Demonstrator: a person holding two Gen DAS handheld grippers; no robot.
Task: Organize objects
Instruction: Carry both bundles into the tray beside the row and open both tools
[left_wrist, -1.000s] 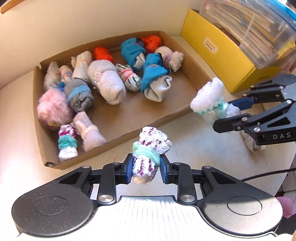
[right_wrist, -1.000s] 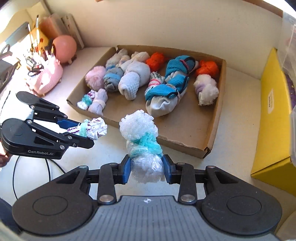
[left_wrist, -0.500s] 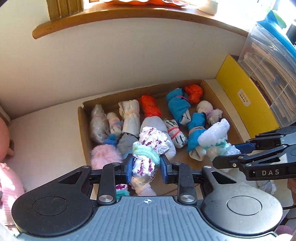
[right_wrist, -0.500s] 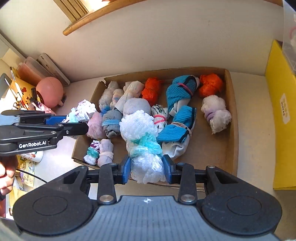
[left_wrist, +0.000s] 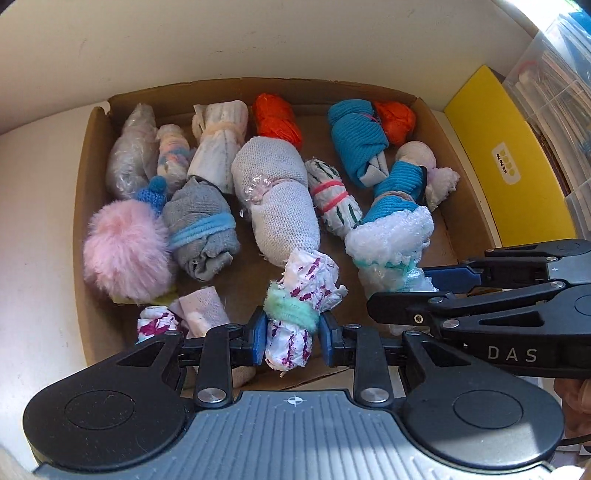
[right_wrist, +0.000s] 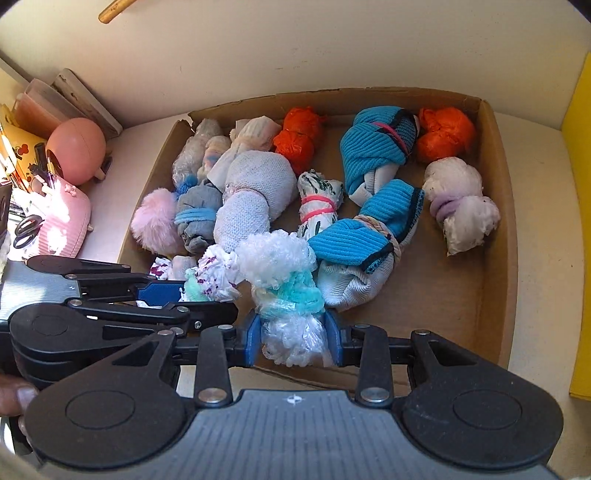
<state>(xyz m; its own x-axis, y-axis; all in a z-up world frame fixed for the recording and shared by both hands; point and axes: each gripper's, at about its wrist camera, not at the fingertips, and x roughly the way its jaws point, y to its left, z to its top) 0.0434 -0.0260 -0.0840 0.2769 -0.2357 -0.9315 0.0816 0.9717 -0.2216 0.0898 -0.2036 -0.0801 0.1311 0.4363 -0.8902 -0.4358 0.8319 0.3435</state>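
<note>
A shallow cardboard box (left_wrist: 83, 192) (right_wrist: 506, 221) holds several rolled socks and bundles. My left gripper (left_wrist: 291, 341) is shut on a white bundle with purple marks (left_wrist: 303, 291) tied by a green band, held over the box's near edge. In the right wrist view that bundle (right_wrist: 218, 275) shows at the left between the left gripper's fingers (right_wrist: 162, 290). My right gripper (right_wrist: 293, 338) is shut on a fluffy white bundle (right_wrist: 280, 273) with a teal band, also over the box's near part. The same fluffy bundle (left_wrist: 391, 240) appears at the right of the left wrist view.
Inside the box lie a pink pompom (left_wrist: 125, 254), a grey knit roll (left_wrist: 273, 199), blue rolls (right_wrist: 373, 147) and orange balls (right_wrist: 443, 134). A yellow box (left_wrist: 506, 158) stands to the right. A pink ball (right_wrist: 75, 151) and a pink case (right_wrist: 62, 221) sit to the left.
Both grippers have carried their bundles from over the table forward to above the box's near side, and sunk a little. Both stay shut on their bundles.
</note>
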